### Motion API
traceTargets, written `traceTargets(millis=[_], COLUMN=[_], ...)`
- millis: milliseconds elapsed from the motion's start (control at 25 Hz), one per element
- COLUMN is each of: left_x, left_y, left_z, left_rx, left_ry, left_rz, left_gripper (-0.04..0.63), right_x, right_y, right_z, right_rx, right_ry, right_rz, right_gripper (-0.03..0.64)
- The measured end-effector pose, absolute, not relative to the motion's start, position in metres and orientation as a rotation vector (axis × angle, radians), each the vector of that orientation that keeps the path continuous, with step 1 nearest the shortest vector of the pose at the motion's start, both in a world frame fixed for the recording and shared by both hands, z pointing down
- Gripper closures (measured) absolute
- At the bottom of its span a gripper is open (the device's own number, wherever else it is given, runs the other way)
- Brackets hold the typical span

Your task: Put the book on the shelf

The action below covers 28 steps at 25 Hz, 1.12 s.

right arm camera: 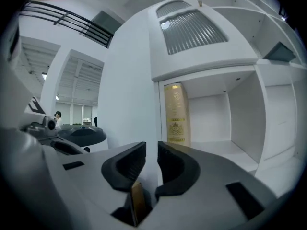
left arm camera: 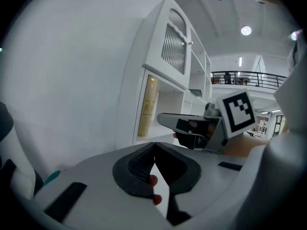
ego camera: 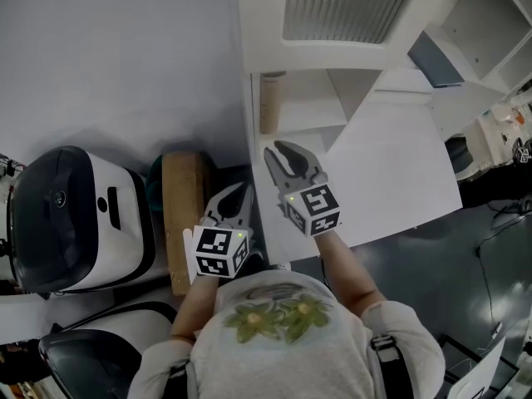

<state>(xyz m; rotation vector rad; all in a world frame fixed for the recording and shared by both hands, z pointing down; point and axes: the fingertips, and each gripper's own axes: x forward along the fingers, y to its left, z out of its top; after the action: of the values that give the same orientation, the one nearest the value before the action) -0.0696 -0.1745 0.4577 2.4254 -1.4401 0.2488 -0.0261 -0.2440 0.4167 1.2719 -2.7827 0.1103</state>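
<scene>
**A:** What fills most of the head view?

**B:** The white shelf unit point(ego camera: 299, 56). It has a ribbed door point(ego camera: 345, 7) up top and an open compartment point(ego camera: 303, 98) under it. A white counter point(ego camera: 399, 173) spreads out in front. Left of the unit sit a white-and-black machine point(ego camera: 75, 219) and a wooden board point(ego camera: 183, 219).

**A:** Where is the book?

**B:** The book point(ego camera: 270, 102) stands upright inside that compartment, against its left wall. From above only its top and a strip of cover show. The right gripper view gives the whole gold front, though the print on it is too small to read.

**A:** And the grippers?

**B:** The right gripper point(ego camera: 278, 150) is over the counter's near left edge. It points toward the compartment and is apart from the book. Its own view shows the jaws a narrow slit apart, pinching nothing. The left gripper point(ego camera: 237, 194) sits lower and to the left, just beside the board. The head view shows little of its jaws past the marker cube. Its own view shows the tips pressed together with nothing between them.

**A:** Does the left gripper view add anything else?

**B:** It catches the right gripper from the side, with the book beyond it.

**A:** Anything unclear?

**B:** There is a tan sliver point(right arm camera: 136, 202) low between the bases of the right gripper's jaws. I cannot tell what it is.
</scene>
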Motion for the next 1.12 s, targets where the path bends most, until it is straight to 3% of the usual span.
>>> traceTargets(millis=[120, 320, 1120], left_x=[-0.069, -0.06, -0.038], left_y=[-0.173, -0.161, -0.145], left_z=[0.454, 0.45, 0.445], left_rx=[2.429, 2.443, 2.505], left_ry=[-1.445, -1.413, -1.347], left_rz=[0.238, 0.217, 0.217], left_gripper=[0.568, 0.568, 0.568], right_x=[-0.026, -0.015, -0.006], right_y=[-0.22, -0.183, -0.147], right_z=[0.412, 0.42, 0.429], right_rx=[1.274, 1.307, 1.333], right_ry=[-2.789, -2.788, -2.743], right_rz=[0.064, 0.111, 0.189], right_gripper=[0.556, 0.584, 0.586])
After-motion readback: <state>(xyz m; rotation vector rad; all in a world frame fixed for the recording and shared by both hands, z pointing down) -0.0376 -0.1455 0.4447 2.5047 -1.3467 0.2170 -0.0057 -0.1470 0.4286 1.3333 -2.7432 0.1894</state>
